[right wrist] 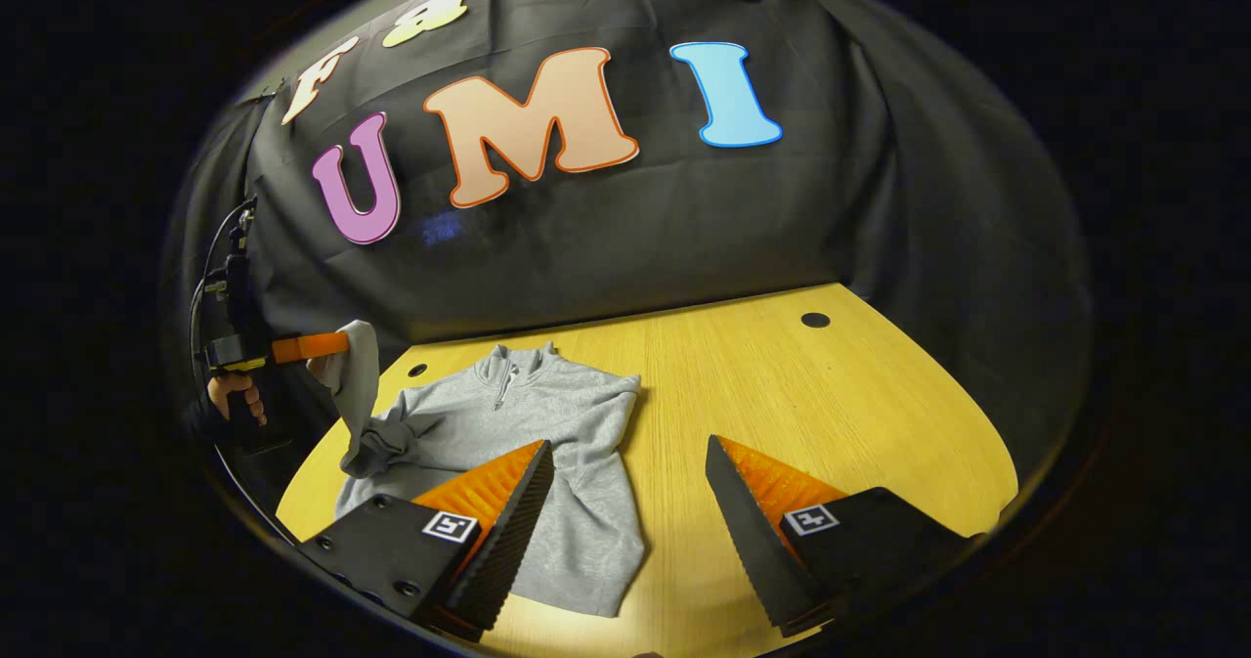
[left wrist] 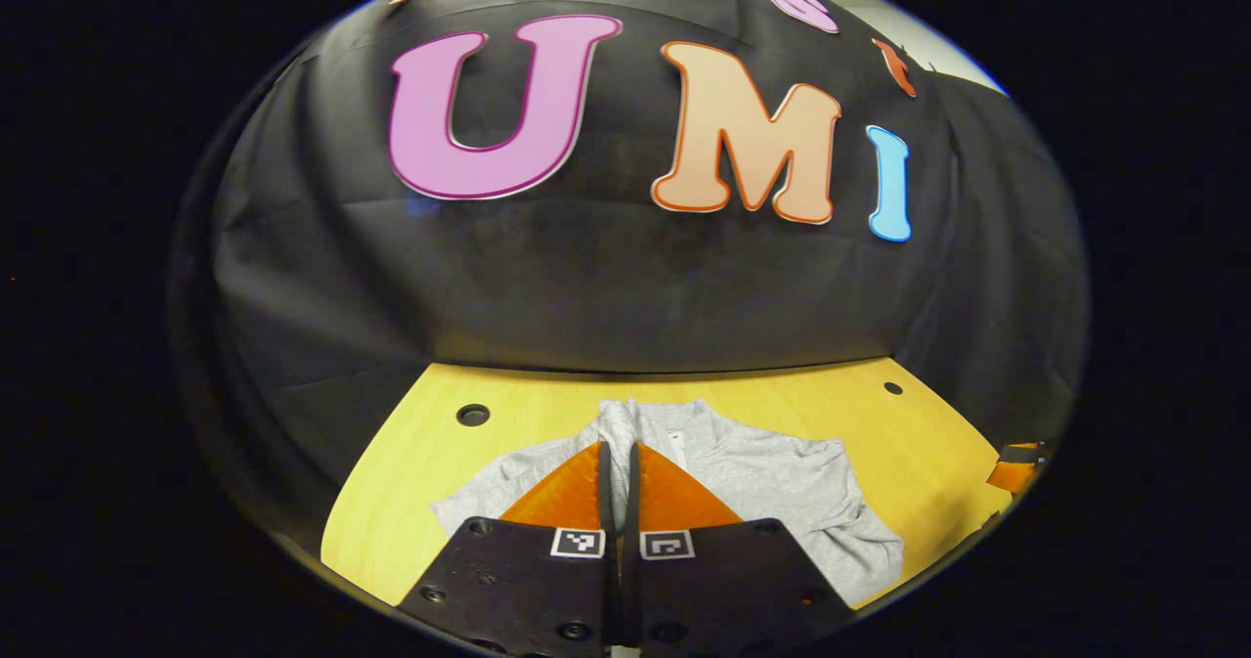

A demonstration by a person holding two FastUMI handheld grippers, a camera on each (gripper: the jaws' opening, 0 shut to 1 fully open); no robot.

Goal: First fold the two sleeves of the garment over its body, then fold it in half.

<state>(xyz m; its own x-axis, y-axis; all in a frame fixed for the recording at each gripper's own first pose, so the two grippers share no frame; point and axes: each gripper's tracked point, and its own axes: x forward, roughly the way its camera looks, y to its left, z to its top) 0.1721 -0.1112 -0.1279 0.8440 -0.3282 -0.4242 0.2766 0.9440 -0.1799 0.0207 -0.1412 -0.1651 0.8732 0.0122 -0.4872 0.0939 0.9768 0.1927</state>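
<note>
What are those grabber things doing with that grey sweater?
A person is folding a grey sweater on a yellow table with a grabber in each hand. The left gripper has pinched one sleeve and lifted it off the table, ready to lay it over the body. The other sleeve already lies folded across the sweater. The right gripper hangs open above the table beside the sweater, holding nothing. The fold in half is not yet done.

A staged recording booth: black cloth wall [right wrist: 606, 228] behind a bare yellow wooden table [right wrist: 782, 384].
</note>
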